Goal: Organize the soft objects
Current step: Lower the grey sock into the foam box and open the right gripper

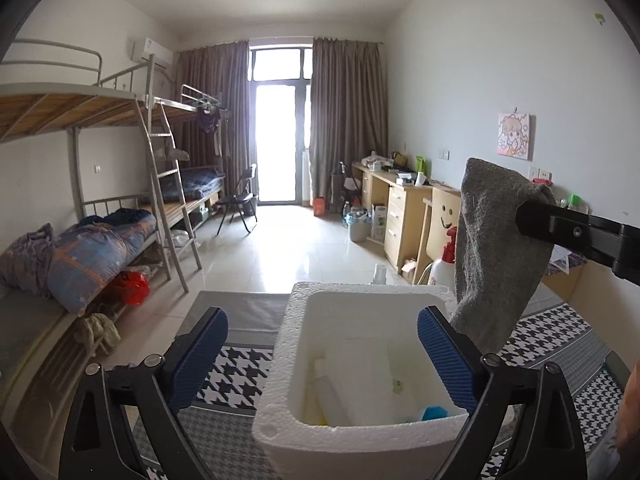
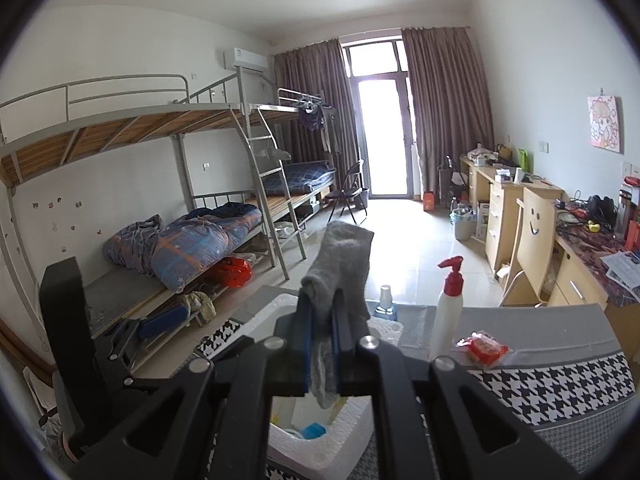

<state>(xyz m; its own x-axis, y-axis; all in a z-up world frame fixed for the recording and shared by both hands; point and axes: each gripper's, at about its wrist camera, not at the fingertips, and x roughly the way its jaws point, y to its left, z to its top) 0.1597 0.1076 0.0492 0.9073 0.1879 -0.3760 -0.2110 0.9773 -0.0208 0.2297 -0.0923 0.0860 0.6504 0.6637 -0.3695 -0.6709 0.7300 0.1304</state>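
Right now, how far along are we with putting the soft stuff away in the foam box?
Done: hard to tell; the white foam box holds white pieces and a blue item, no clearly soft item.
In hand: the right gripper is shut on a grey sock, which hangs beside the box's right rim. The left gripper is open and empty over the box.
Left: dropping the sock in. No other loose soft items show on the table.

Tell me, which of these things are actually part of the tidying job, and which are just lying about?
Part of the job:
- grey sock, pinched in the right gripper
- white foam box below it
- left gripper, open, holding nothing

Just lying about:
- pump bottle
- red packet
- quilt on the bunk
- smiley chair
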